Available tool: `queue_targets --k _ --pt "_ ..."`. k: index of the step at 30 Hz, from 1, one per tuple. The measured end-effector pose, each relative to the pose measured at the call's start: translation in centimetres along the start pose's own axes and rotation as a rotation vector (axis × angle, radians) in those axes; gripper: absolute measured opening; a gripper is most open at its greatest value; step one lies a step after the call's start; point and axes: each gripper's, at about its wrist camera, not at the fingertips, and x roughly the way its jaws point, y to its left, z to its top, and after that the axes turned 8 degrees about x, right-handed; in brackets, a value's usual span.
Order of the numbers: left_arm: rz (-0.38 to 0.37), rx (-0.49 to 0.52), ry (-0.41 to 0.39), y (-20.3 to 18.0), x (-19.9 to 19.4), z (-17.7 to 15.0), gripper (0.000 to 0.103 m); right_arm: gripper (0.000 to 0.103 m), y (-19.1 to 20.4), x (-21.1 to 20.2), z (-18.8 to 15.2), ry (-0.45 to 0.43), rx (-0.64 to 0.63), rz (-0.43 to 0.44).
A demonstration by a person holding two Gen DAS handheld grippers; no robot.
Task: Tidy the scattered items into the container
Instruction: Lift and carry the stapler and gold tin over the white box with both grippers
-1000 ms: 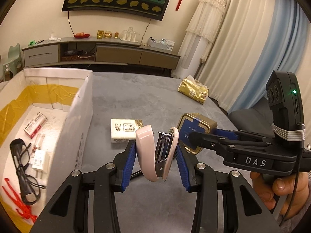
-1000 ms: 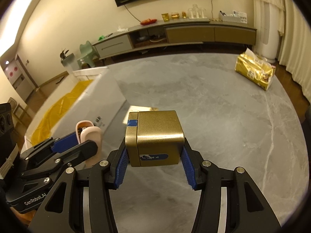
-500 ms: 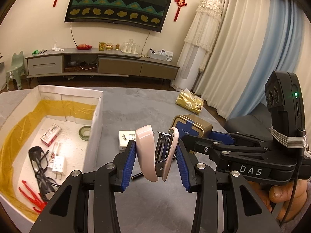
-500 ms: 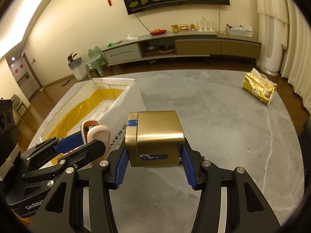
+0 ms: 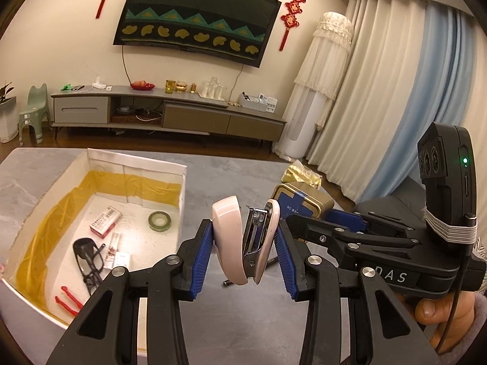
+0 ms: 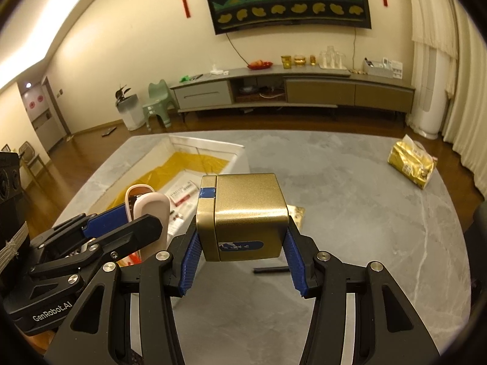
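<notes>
The left tongs clench a glossy pink plastic stapler, long axis upright, open mouth toward twelve o'clock; the right tongs clench a brushed-gold metal cube tin.

One pale pink stapler, one square gold tin, one white cardboard box lined with yellow tape. In it: one pair of black glasses, one green tape roll, one red-and-white packet, one red plastic piece. On the desk: one gold foil packet, one black pen.

Home living room; TV console, curtains.
</notes>
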Motion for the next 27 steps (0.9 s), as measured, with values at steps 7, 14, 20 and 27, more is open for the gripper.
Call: queue_targets --k 7,14,20,27 --pt "0.012 -0.035 -0.026 2.3 -1.8 0.5 0.042 0.053 3.3 0.3 0.6 -0.013 -0.033 0.019" --pt "0.038 -0.076 -0.054 5.2 -3.5 1.0 0.042 0.053 6.5 0.9 1.4 -0.033 -0.074 0.048" --pt "0.065 -0.117 -0.067 8.0 -4.5 1.0 0.042 0.053 8.6 2.1 1.7 -0.035 -0.107 0.062" --pt "0.084 -0.150 -0.061 10.2 -4.6 0.6 0.042 0.053 9.1 3.4 2.1 -0.033 -0.106 0.062"
